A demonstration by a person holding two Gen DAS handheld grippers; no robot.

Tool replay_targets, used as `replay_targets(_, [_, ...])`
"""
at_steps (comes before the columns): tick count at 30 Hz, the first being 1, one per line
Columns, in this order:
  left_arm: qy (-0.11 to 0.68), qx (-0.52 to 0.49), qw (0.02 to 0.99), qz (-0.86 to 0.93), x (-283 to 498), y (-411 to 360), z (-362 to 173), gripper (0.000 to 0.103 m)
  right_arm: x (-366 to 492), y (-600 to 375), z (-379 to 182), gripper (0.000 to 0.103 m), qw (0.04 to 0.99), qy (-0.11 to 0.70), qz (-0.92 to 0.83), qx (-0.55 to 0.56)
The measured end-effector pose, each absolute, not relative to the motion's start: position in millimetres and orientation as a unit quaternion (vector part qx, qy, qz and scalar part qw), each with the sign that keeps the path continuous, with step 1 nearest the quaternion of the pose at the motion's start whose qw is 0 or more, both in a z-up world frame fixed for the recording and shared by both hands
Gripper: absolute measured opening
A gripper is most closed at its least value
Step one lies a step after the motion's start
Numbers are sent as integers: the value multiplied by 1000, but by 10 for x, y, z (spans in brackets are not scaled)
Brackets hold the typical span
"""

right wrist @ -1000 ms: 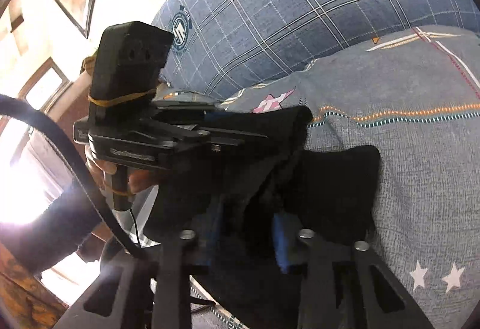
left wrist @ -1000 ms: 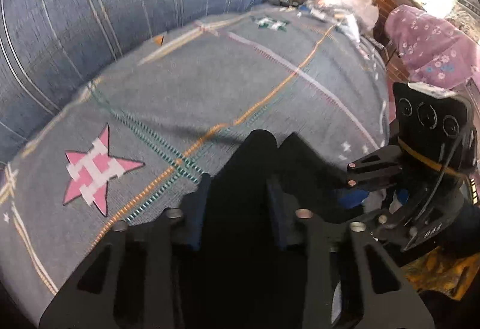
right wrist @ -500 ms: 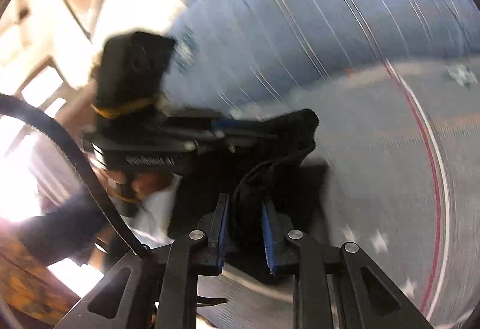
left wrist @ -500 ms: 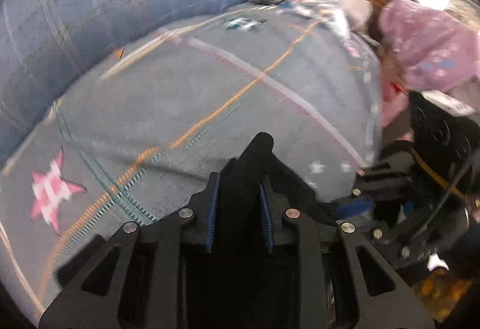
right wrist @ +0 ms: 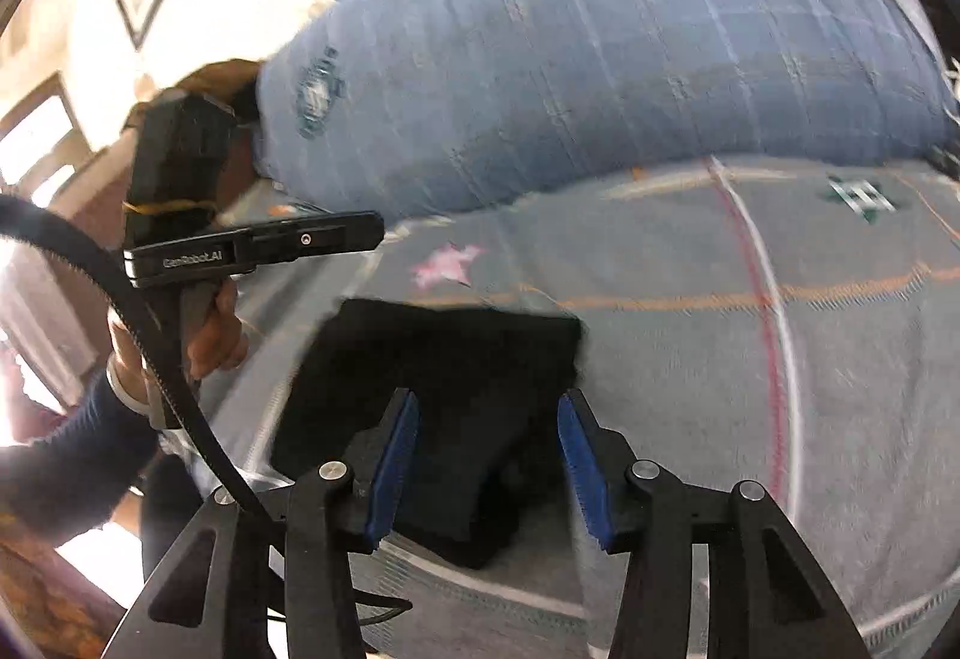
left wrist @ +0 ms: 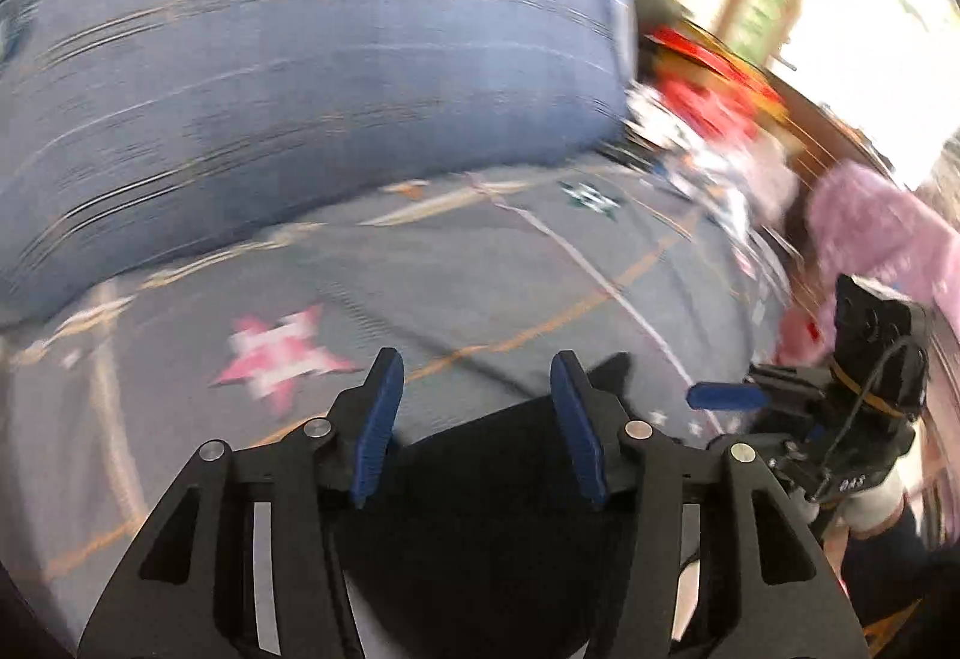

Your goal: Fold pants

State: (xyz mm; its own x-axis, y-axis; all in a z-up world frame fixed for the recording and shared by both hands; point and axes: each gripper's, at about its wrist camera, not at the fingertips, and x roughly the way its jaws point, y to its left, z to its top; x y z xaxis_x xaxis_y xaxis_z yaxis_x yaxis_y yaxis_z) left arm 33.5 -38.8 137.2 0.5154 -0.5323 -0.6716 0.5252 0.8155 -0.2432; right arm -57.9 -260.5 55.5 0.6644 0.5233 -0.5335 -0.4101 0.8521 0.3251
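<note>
My left gripper (left wrist: 477, 419) had its blue-padded fingers (left wrist: 378, 428) spread wide with nothing between them, poised over the black pants (left wrist: 492, 503). The pants lay as a folded dark bundle on the grey patterned bedspread (left wrist: 480, 269), just on the near side of its pink star (left wrist: 279, 356). From that left view only the top edge of the pants showed, the rest hidden behind my own fingers. Beyond the pants to the right, my right gripper (left wrist: 726, 396) appeared side-on, one blue pad visible.

The right view gave the whole bundle: the pants (right wrist: 456, 395) formed a rough rectangle with a thicker folded lump at the near edge. My right gripper (right wrist: 486, 470) stood parted above that lump, gripping nothing. Left of the pants, my left gripper (right wrist: 360, 234) hovered, held by my left hand (right wrist: 210, 335). A large blue checked cushion (right wrist: 600, 59) rose behind the bedspread (right wrist: 720, 359), beyond the star (right wrist: 447, 266).
</note>
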Motion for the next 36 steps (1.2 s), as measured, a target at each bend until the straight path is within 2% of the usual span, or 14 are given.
replay_targets(5, [394,-12,880,-264,152,-194,1180,51,-325,-2230,510,47,902,320,285,52])
replay_targets(11, [428,-3,880,-206,196,-352,678,51,54,-2014,426,47,902,315,289,54])
replay_targets(15, [416,-17,888,-194,284,-374,524,54,276,-2001,189,47,894,354,269,52])
replay_targets(18, [421,-33,886,-194,333,-342,513,54,280,-2025,119,47,899,337,274,65])
replay_targets(27, [408,-23,895,-178,229,-358,579,53,-100,-2008,389,48,903,331,272,35])
replay_targets(36, [403,-24,899,-168,155,-321,661,53,-408,-1838,401,48,892,351,284,-4])
